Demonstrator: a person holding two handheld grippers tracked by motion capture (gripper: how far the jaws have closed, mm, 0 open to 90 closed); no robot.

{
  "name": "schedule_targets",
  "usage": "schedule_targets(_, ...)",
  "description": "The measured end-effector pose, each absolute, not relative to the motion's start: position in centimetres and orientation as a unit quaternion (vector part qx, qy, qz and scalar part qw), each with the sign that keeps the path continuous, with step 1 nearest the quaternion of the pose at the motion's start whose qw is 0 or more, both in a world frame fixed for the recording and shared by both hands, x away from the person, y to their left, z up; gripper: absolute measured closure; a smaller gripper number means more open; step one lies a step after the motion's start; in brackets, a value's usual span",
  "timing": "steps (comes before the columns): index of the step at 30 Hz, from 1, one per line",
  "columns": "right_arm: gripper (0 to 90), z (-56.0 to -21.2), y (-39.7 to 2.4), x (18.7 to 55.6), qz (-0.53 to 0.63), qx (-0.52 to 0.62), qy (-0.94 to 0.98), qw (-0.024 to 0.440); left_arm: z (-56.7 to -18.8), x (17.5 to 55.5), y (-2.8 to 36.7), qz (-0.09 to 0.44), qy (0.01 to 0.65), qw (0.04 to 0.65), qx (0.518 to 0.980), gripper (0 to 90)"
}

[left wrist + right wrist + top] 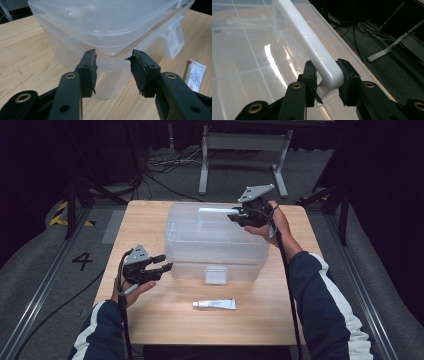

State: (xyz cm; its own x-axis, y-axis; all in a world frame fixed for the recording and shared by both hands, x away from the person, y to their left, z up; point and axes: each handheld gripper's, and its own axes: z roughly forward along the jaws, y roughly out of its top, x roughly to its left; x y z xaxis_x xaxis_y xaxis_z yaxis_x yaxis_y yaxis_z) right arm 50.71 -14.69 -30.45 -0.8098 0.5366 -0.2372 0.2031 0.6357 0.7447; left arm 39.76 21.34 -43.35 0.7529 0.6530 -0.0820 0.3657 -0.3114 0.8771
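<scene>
A clear plastic storage box point(215, 251) with its lid point(210, 227) on stands mid-table. A white handle point(216, 211) runs along the lid's far edge. My right gripper point(234, 217) is shut on the right end of this handle point(325, 67), its pads pressed to both sides. My left gripper point(167, 263) is open beside the box's near left corner point(110, 82), jaws apart with nothing between them. A white latch point(215, 275) hangs on the box's front wall, also seen as the latch point(173, 41) in the left gripper view.
A small white tube point(215, 304) lies on the wooden table point(165, 320) in front of the box, and the tube point(196, 75) shows at right in the left gripper view. Cables and a metal stand point(245, 150) sit on the floor beyond the table's far edge.
</scene>
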Motion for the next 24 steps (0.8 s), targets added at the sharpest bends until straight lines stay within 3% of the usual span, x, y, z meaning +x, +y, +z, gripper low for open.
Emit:
schedule_targets(7,70.4,-30.1,-14.64,50.91,0.368,0.213,0.876,0.227,-42.96,39.84,21.38,0.153,0.319,0.507,0.786,69.5)
schedule_targets(24,67.6,-30.02,-14.84,50.76,0.372,0.217,0.871,0.237,-42.93,40.21,20.99,0.166,0.323,0.509,0.78,88.7)
